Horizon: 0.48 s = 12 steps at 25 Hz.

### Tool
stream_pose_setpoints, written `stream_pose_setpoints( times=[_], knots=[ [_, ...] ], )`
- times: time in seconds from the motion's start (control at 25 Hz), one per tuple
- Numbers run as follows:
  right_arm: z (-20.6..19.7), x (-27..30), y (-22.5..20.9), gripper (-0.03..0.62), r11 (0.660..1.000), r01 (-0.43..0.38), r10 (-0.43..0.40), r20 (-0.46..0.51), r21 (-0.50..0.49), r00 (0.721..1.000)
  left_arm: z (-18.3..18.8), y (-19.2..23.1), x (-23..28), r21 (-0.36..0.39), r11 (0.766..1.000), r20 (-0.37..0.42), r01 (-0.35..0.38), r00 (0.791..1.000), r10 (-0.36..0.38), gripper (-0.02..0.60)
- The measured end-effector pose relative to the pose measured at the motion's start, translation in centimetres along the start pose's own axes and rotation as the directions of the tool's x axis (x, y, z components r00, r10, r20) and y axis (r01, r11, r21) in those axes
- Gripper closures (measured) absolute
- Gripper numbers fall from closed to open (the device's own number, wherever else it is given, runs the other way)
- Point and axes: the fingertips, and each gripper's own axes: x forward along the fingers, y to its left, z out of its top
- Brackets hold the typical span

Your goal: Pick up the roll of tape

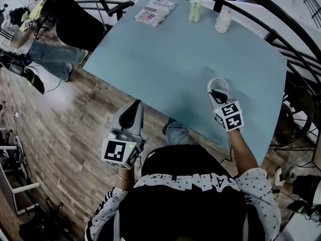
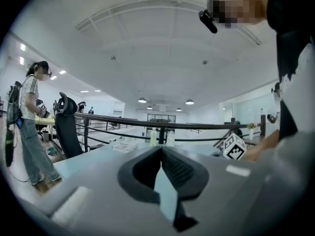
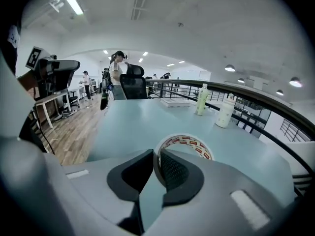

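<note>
My right gripper (image 3: 157,156) clamps 1 wall of the roll of tape (image 3: 193,142) over the table (image 3: 133,117); that thin bite could let it pivot out. Left gripper (image 2: 161,150) closed, empty.

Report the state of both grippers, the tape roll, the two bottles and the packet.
Left gripper: shut, nothing between its jaws.
Right gripper: shut on the roll of tape.
Roll of tape: gripped by its wall.
Green bottle: upright, capped.
White bottle: upright.
Packet: lying flat on the table.
</note>
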Motion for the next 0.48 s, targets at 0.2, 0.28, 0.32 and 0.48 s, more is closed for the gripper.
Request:
stream_pose_setpoints(
  times=[0.2, 0.28, 0.32, 0.48],
  knots=[
    [2.0, -2.4, -0.3, 0.542, 1.000, 0.009, -0.009, 0.079, 0.011, 0.997, 0.3, -1.3, 0.4, 0.012, 1.000, 0.015, 0.023, 1.000, -0.023, 0.581],
    [2.9, -3.3, -0.3, 0.542, 1.000, 0.006, -0.008, 0.112, 0.017, 0.994, 0.6, -1.6, 0.6, 0.015, 1.000, 0.020, 0.026, 0.999, -0.026, 0.581],
    [3.3, -3.8, -0.2, 0.542, 1.000, 0.004, -0.006, 0.129, 0.018, 0.992, 0.7, -1.8, 0.7, 0.018, 0.999, 0.023, 0.028, 0.999, -0.028, 0.581],
    [4.9, -5.7, -0.4, 0.542, 1.000, -0.002, -0.003, 0.196, 0.022, 0.981, 1.0, -2.6, 1.3, 0.023, 0.999, 0.028, 0.040, 0.999, -0.041, 0.581]
  ],
)
